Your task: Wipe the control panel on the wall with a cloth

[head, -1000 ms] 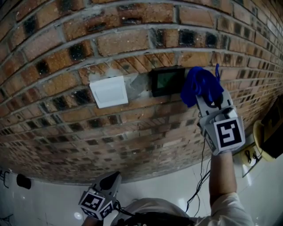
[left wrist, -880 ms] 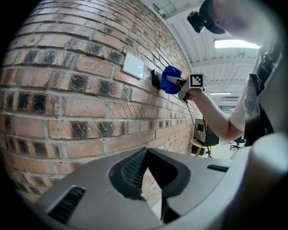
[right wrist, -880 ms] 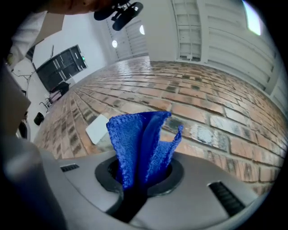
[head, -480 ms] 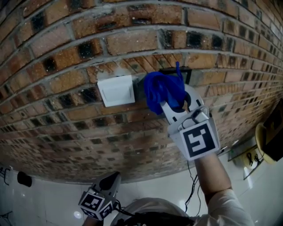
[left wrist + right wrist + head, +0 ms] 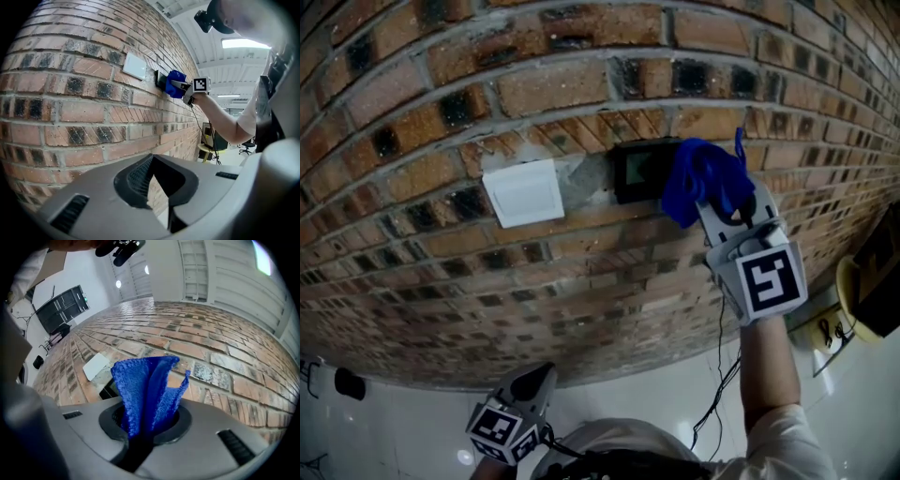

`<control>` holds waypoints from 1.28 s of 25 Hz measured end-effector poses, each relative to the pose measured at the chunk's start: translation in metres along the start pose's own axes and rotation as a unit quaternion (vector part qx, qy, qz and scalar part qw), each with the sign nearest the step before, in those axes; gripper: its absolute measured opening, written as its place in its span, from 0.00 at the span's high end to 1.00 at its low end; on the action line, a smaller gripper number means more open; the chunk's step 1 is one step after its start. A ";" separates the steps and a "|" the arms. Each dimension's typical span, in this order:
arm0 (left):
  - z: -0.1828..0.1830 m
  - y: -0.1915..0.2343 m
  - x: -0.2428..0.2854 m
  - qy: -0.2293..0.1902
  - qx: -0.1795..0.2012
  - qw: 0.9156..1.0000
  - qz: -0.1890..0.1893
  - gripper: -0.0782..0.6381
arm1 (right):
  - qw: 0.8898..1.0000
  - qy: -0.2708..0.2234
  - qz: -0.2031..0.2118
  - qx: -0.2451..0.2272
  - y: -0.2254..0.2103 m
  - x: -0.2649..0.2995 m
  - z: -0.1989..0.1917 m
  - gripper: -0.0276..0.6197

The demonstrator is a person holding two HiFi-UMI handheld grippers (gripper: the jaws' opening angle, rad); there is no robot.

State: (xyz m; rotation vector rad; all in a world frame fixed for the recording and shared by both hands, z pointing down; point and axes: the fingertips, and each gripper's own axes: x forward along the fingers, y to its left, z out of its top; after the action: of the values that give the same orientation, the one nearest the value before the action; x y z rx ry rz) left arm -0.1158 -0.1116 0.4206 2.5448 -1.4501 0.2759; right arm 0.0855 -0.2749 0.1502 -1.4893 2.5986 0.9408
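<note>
A black control panel (image 5: 636, 171) with a greenish screen is set in the brick wall, just right of a white blank plate (image 5: 524, 192). My right gripper (image 5: 719, 202) is shut on a bunched blue cloth (image 5: 701, 176), which presses the wall over the panel's right edge and hides that edge. In the right gripper view the cloth (image 5: 146, 389) stands up from the right gripper (image 5: 146, 427), with the panel (image 5: 109, 389) and plate (image 5: 96, 365) to its left. My left gripper (image 5: 541, 378) hangs low by my body, shut and holding nothing; its own view shows the left gripper (image 5: 157, 187) beside the wall.
A cable (image 5: 721, 370) hangs down the wall under my right arm. A yellow round table (image 5: 853, 298) with a dark object stands at the right. A small black thing (image 5: 349, 384) lies on the white floor at the lower left.
The right gripper swept the cloth left across the panel, covering it half a second ago, then back to the right. The screen shows again. The left gripper has stayed still.
</note>
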 end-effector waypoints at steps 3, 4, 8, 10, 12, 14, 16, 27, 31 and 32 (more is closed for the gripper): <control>0.001 -0.007 0.006 0.004 0.002 1.000 -0.004 0.89 | 1.000 0.012 -0.019 -0.003 -0.025 -0.007 -0.018 0.82; 0.002 -0.009 0.008 0.005 0.002 1.000 -0.004 0.89 | 1.000 0.013 -0.023 -0.004 -0.031 -0.008 -0.025 0.82; 0.005 -0.019 0.018 0.006 0.009 1.000 -0.003 0.89 | 1.000 0.003 -0.019 -0.008 -0.041 -0.007 -0.036 0.82; 0.005 -0.025 0.020 0.008 0.009 1.000 0.001 0.89 | 1.000 -0.001 -0.010 0.005 -0.038 -0.008 -0.037 0.82; 0.005 -0.029 0.017 0.012 0.002 1.000 0.014 0.89 | 1.000 -0.008 0.003 0.024 -0.033 -0.012 -0.039 0.82; 0.007 -0.030 0.015 0.010 -0.007 0.999 0.036 0.89 | 0.999 -0.016 0.018 0.036 -0.029 -0.020 -0.041 0.82; 0.008 -0.027 0.010 0.014 -0.009 0.998 0.059 0.89 | 0.998 -0.022 0.033 0.049 -0.018 -0.032 -0.048 0.82; -0.006 -0.036 -0.024 0.036 -0.031 0.989 0.142 0.89 | 0.968 0.087 0.145 0.184 0.091 -0.154 -0.160 0.82; -0.012 -0.047 -0.054 0.025 -0.035 0.989 0.144 0.89 | 0.949 0.125 0.178 0.228 0.129 -0.211 -0.159 0.82; -0.013 -0.051 -0.064 0.021 -0.033 0.989 0.144 0.89 | 0.947 0.132 0.179 0.231 0.134 -0.224 -0.155 0.82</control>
State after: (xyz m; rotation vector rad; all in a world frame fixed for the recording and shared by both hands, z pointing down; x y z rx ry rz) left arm -0.1048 -0.0301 0.4123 2.2596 -1.7785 0.3150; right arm 0.1469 -0.1262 0.4077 -1.1082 3.0498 0.0971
